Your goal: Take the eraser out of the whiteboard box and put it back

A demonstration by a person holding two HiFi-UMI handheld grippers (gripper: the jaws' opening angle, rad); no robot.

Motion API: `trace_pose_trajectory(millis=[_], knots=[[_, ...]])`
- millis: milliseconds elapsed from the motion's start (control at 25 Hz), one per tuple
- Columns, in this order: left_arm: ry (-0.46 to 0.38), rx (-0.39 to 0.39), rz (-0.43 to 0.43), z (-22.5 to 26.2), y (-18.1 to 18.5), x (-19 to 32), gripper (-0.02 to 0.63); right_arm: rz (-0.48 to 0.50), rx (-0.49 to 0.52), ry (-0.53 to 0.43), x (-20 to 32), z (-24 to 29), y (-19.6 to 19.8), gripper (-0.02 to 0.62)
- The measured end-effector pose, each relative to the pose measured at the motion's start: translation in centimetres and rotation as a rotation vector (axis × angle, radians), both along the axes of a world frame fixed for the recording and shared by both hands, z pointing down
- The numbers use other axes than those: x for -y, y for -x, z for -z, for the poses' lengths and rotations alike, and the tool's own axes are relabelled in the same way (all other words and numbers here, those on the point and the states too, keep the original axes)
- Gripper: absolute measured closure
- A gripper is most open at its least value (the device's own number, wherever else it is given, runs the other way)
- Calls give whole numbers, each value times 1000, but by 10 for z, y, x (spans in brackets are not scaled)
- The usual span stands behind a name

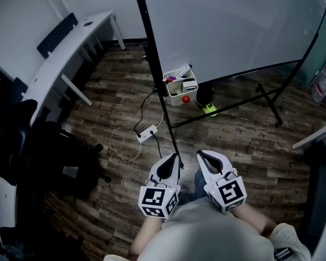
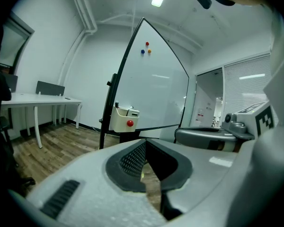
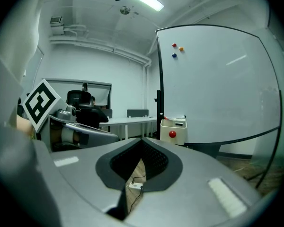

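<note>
The white whiteboard box (image 1: 179, 89) hangs on the board's lower edge, with a red round magnet (image 1: 186, 99) on its front. The eraser (image 1: 189, 84) lies in the box beside some markers. Both grippers are held low in front of me, well short of the box. My left gripper (image 1: 175, 157) and my right gripper (image 1: 200, 155) are side by side, both shut and holding nothing. In the left gripper view, the box (image 2: 121, 120) is ahead beyond the shut left gripper (image 2: 145, 142). In the right gripper view, the box (image 3: 173, 130) is beyond the right gripper (image 3: 142, 141).
The whiteboard (image 1: 233, 26) stands on a black frame with legs (image 1: 269, 99) spread over the wood floor. A white power strip (image 1: 146, 133) with cables lies between me and the box. White desks (image 1: 70, 48) and a black chair (image 1: 22, 140) fill the left. A lime-green shoe (image 1: 209, 109) shows under the board.
</note>
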State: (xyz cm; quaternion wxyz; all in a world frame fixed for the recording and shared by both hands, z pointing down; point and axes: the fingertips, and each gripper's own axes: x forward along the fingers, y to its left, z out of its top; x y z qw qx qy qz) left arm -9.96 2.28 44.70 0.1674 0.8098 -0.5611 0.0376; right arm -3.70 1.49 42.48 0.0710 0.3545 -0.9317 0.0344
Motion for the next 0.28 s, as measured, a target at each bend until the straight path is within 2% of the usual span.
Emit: trace_pose_trajectory(millis=[280], knots=[[-5,-3,1,4,1,4,606,8,8,-8,4,4,6,590]])
